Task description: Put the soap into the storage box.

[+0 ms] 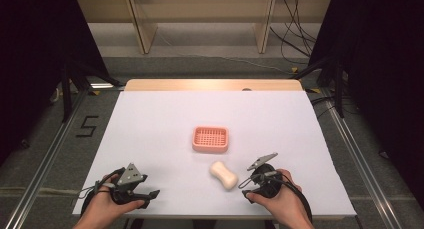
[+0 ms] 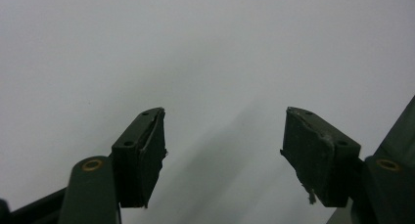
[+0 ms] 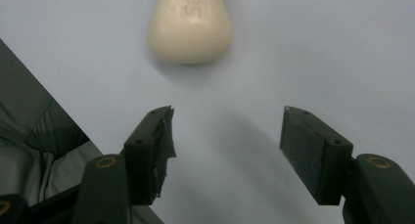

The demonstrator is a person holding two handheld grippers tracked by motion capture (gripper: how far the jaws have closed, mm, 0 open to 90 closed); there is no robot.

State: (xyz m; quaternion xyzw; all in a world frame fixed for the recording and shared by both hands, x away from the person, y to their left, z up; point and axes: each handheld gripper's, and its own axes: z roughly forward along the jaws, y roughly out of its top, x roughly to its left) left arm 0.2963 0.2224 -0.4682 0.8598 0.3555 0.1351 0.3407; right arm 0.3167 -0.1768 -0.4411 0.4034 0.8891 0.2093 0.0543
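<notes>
The counter (image 1: pixel 150 119) is a wide white sheet, bare except for 2 things near its middle. The larger is a pink slotted soap dish (image 1: pixel 210 139), sitting at centre. Just nearer and a little right of it lies the soap bar (image 1: pixel 223 175) — cream, waisted like a peanut, its long axis running from far-left to near-right, apart from the dish and not touching it.

The right tongs (image 1: pixel 248 180) sit just right of the bar at the near edge, pointing left toward it; in the right gripper view the soap bar (image 3: pixel 190 26) lies straight ahead of the jaws, its rounded end facing them, with bare counter between. The jaws stand wide apart and hold nothing. The right hand is clearly the nearer one.

The left tongs (image 1: pixel 152 195) rest well to the left, near the counter's near-left corner, jaws likewise apart and empty over plain white surface.

Nothing stands between the right tongs and the bar — the likely approach is a short push forward, though the jaws would probably need to turn to take the bar across its narrow waist.
</notes>
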